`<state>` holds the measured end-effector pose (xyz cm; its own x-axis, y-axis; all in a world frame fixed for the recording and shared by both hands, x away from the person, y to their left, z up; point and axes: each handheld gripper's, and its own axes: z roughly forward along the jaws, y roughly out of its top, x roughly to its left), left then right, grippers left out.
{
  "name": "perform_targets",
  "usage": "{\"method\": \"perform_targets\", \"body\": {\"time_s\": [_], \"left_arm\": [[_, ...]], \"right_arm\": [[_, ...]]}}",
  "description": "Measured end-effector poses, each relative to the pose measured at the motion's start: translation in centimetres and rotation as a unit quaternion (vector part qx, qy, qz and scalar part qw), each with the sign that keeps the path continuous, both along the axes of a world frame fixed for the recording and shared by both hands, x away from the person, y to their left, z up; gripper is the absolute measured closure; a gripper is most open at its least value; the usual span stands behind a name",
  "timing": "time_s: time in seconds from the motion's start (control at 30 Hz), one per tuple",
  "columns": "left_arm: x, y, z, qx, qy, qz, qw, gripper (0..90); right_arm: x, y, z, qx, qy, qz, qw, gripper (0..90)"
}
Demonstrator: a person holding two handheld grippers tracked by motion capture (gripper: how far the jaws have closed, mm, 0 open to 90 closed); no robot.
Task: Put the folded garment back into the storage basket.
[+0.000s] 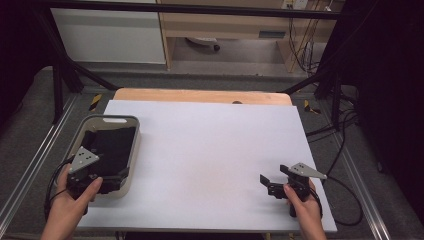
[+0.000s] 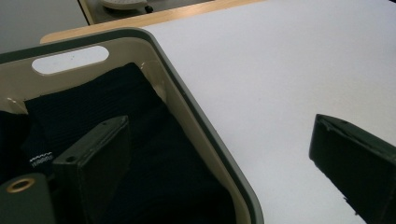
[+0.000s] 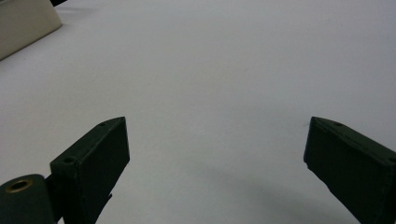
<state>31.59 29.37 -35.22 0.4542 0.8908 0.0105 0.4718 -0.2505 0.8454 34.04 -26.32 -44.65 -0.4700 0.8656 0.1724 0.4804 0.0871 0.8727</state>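
Left gripper (image 1: 107, 181) hovers at the near end of the bin (image 1: 131, 150) of dark cloth (image 1: 112, 145); right gripper (image 1: 268, 183) sits over the bare white counter (image 1: 210, 155).

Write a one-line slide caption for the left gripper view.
Open left gripper straddles the bin rim, one jaw over the dark cloth inside, the other over the white tabletop.

Grey floor (image 1: 30, 125), wooden shelving (image 1: 225, 25)
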Motion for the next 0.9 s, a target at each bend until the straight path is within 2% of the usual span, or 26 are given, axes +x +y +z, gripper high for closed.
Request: {"method": "perform_targets", "body": {"time_s": [0.6,0.9], "left_arm": [[0.1,-0.1,-0.2,-0.003,0.002,-0.003,1.0,5.7],[0.0,-0.2,-0.2,-0.006,-0.001,-0.01,0.9999,5.7]], "right_arm": [[0.1,1.8,-0.2,-0.001,0.002,0.019,0.9998,7.4],[0.3,2.9,-0.4,-0.014,0.0,0.03,0.9994,7.4]]}}
